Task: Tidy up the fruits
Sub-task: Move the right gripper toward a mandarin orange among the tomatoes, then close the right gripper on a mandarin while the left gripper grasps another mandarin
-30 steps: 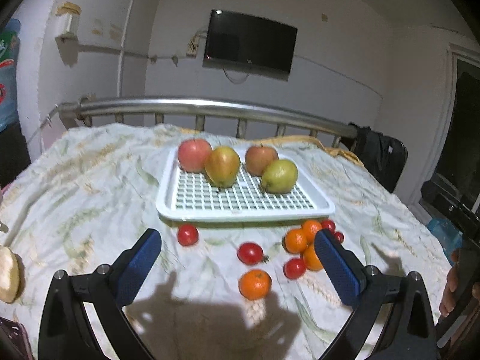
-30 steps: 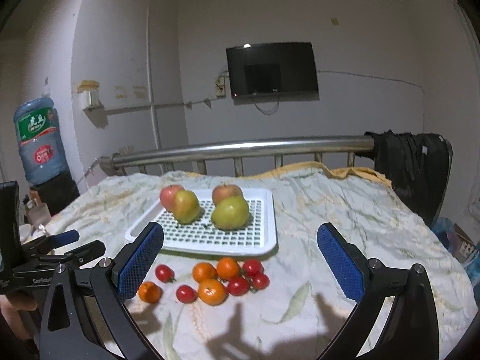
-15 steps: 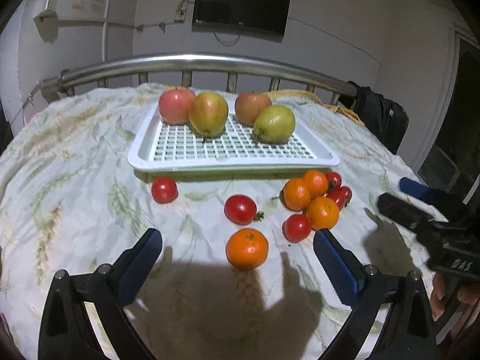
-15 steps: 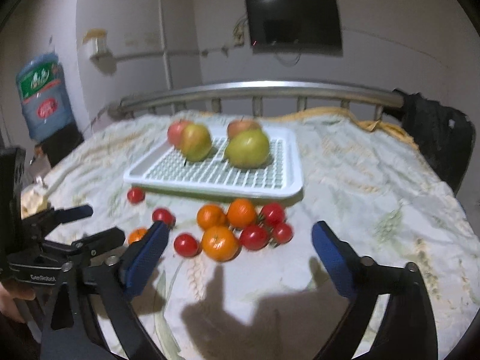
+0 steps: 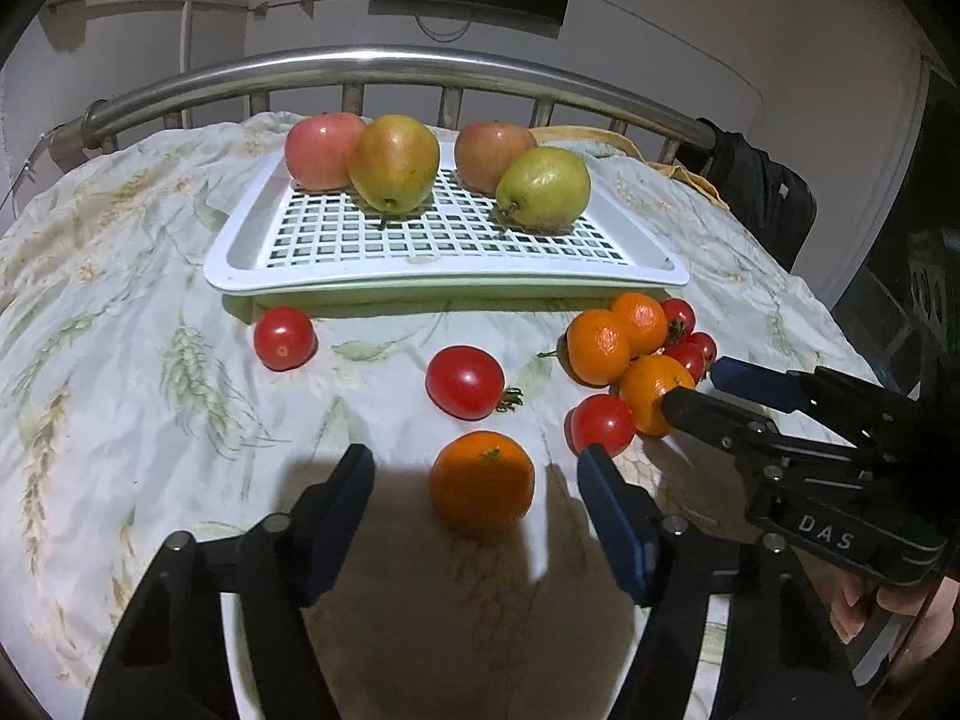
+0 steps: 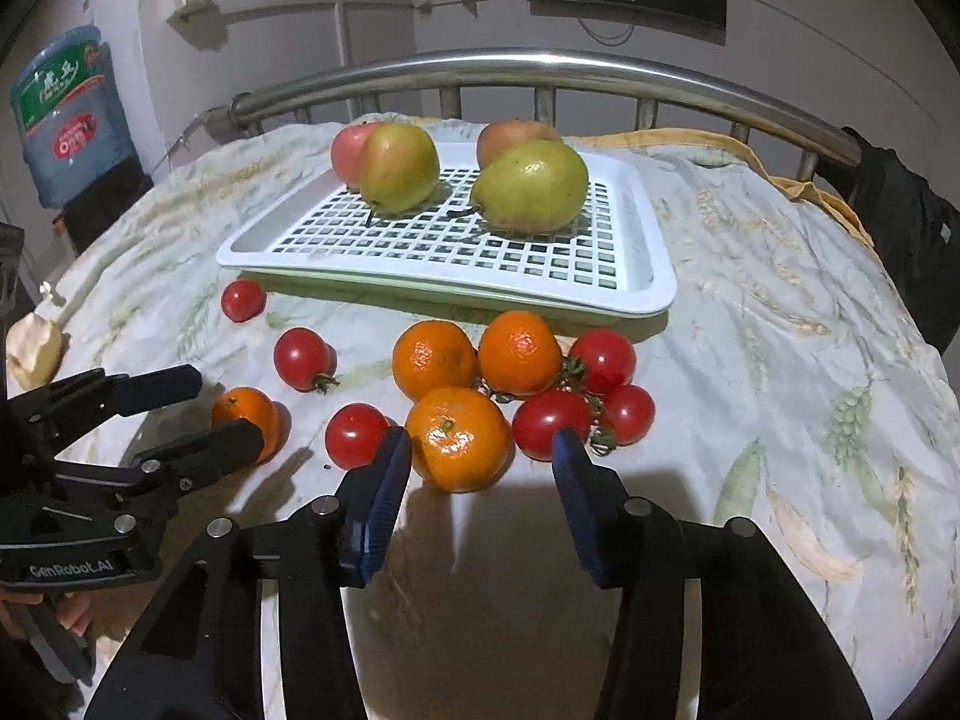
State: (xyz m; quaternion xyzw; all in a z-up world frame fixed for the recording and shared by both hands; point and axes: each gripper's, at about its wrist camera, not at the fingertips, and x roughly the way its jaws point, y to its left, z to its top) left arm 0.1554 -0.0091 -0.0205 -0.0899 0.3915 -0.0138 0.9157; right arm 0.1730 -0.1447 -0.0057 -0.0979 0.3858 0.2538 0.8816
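A white grid tray (image 5: 444,283) (image 6: 456,287) on the flowered cloth holds two apples and two pears (image 5: 543,187). Oranges and several red tomatoes (image 5: 465,381) lie loose in front of it. My left gripper (image 5: 475,463) (image 6: 222,407) is low over the cloth, jaws closing. A lone orange (image 5: 482,483) (image 6: 249,414) sits between its blue pads with gaps on both sides. My right gripper (image 6: 479,445) (image 5: 696,385) is also closing around the front orange (image 6: 459,438) (image 5: 651,393) of the cluster. Its left pad is nearly on the peel and a gap shows on the right.
A steel bed rail (image 5: 384,63) runs behind the tray, with a black bag (image 5: 756,192) at its right end. A water bottle (image 6: 69,120) stands far left. A pale lump (image 6: 33,345) lies at the cloth's left edge. A tomato (image 6: 552,423) sits beside my right finger.
Both grippers have come down and forward toward the loose fruit. Their jaws have narrowed from wide open. Each now has an orange between its fingers.
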